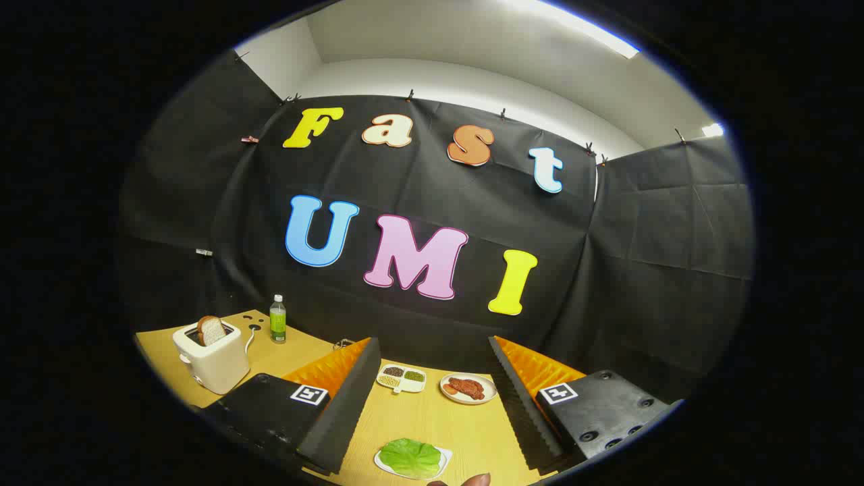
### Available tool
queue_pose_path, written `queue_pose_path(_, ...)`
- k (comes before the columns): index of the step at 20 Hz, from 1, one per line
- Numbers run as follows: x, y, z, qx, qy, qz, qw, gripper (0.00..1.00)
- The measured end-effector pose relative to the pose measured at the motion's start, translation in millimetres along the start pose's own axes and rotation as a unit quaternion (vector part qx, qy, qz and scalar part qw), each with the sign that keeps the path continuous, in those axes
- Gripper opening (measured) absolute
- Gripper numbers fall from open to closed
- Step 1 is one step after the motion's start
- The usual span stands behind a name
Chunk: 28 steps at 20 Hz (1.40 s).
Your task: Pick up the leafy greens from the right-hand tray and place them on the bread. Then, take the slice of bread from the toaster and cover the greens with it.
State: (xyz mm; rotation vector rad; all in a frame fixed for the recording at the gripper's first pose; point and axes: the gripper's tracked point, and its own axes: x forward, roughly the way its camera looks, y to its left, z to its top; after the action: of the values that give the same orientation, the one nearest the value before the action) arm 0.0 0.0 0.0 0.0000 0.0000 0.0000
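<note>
My gripper (433, 351) is open, its two fingers spread wide above the wooden table (439, 422). The leafy greens (410, 457), a flat bright green leaf, lie on a small white tray (445, 459) between the fingers, close to their base and well below them. A white toaster (212, 361) stands off to the left beyond the left finger, with a brown-crusted slice of bread (211, 330) sticking up out of its slot. A small brownish rounded edge (472, 480) shows just nearer than the greens' tray; I cannot tell what it is.
Ahead of the fingertips sit a white divided dish (401, 378) of beans and a round plate (468, 389) with reddish meat. A green bottle (277, 319) stands behind the toaster, whose cord runs along the table.
</note>
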Motion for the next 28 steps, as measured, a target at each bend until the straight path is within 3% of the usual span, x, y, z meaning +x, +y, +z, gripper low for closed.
queue_pose_path(20,-3,2,-4,0.001,0.006,0.003,1.0,0.97)
queue_pose_path(24,1,10,-26,0.011,0.037,0.027,0.999,0.97)
queue_pose_path(28,10,19,-78,0.01,0.108,0.066,0.992,0.98)
